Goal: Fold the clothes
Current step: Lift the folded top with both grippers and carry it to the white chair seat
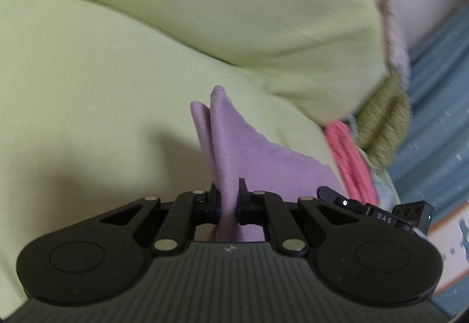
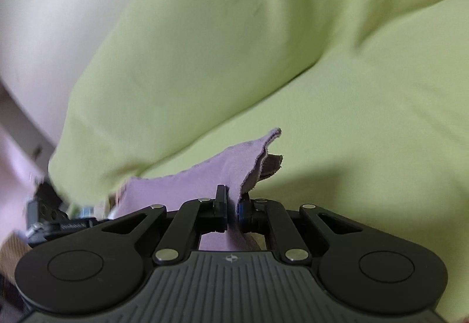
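The left gripper [image 1: 228, 200] is clamped on a bunched corner of the purple cloth [image 1: 234, 147], which rises between its fingers over the green sheet [image 1: 88, 88]. The right gripper [image 2: 233, 205] likewise pinches the cloth's frayed edge, above the same sheet

The left gripper [image 1: 228, 200] has its two black fingers drawn close together, pinching a fold of lilac cloth [image 1: 234, 147] that stands up between the pads and spreads away to the right. The right gripper [image 2: 233, 207] is closed in the same way, its fingers nearly meeting on a thin edge of the same lilac cloth [image 2: 205, 176], which runs off to the left. In the left wrist view, part of the right gripper's body [image 1: 381, 214] shows just beside the left one, at the right.
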